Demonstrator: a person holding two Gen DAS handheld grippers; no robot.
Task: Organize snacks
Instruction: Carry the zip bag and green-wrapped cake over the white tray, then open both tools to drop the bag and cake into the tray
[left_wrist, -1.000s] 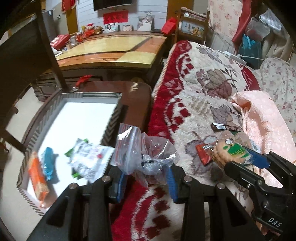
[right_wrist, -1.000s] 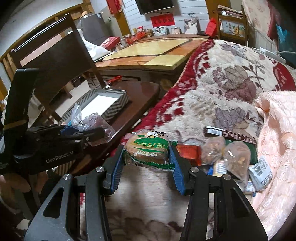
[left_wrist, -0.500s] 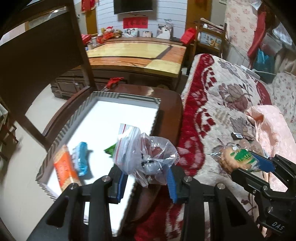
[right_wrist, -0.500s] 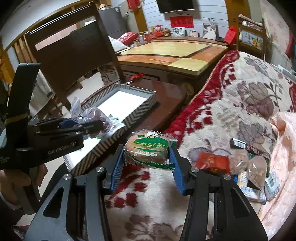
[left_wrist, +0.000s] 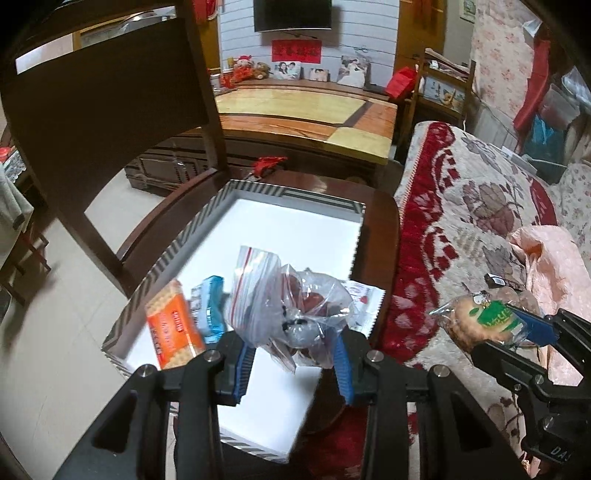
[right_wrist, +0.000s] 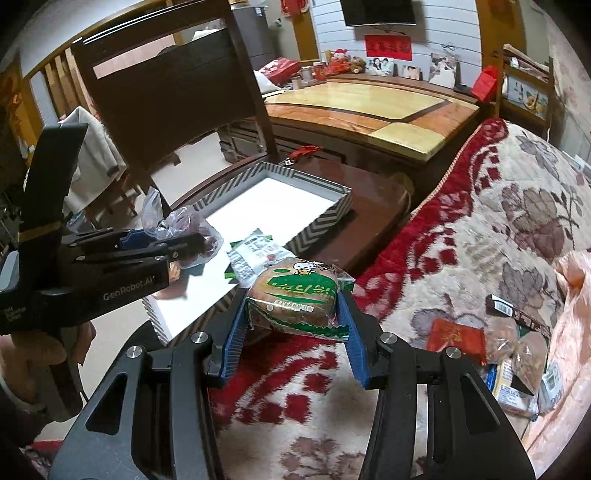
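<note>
Snacks: we are pinching plastic bag (left_wrist: 295, 310) in left gripper (left_wrist: 291, 363) over box (left_wrist: 284, 194); right gripper (right_wrist: 293, 328) is clamping biscuit pack (right_wrist: 295, 295).

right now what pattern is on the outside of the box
Black-and-white chevron stripes on the box walls, white inside; clearest in the right wrist view.

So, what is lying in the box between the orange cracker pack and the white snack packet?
In the left wrist view, a blue packet lies beside the orange cracker pack; toward the white snack packet, the left gripper's clear zip bag hides the box floor.
</note>
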